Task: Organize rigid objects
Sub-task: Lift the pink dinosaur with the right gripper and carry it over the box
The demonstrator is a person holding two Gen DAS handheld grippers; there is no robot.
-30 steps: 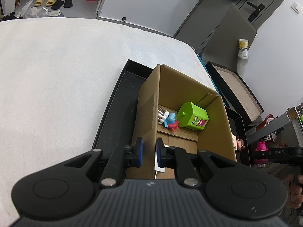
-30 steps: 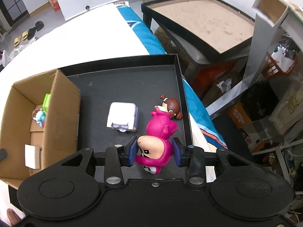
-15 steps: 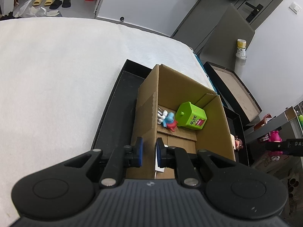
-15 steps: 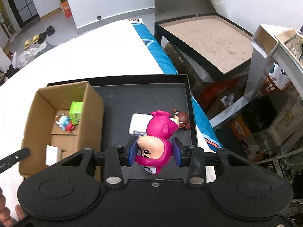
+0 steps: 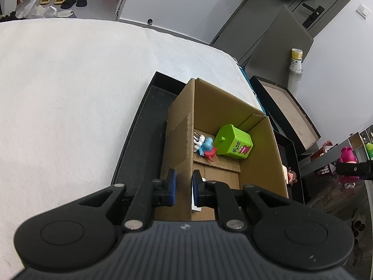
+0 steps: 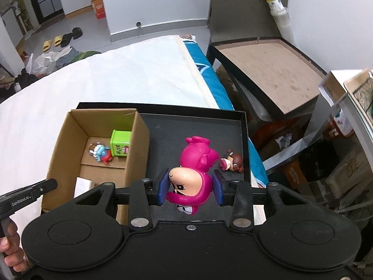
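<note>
White bed under black tray (image 6: 242, 126); we see right gripper (image 6: 190, 187) clamped on pink figure (image 6: 194, 163), left gripper (image 5: 184, 186) clamped on cardboard box (image 5: 179, 140) wall.

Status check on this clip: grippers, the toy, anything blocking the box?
Left gripper clamped on cardboard box wall. Right gripper shut on pink figure, held above black tray. Box open; green cube inside, room beside it.

1. The cardboard box (image 6: 98, 149) stands open-topped at centre left; a green cube (image 6: 120, 142) and a blue figure (image 6: 101, 153) crowd its far end.
2. Bare black tray (image 6: 193, 126) floor lies at centre, with a small doll (image 6: 232, 162) right.
</note>
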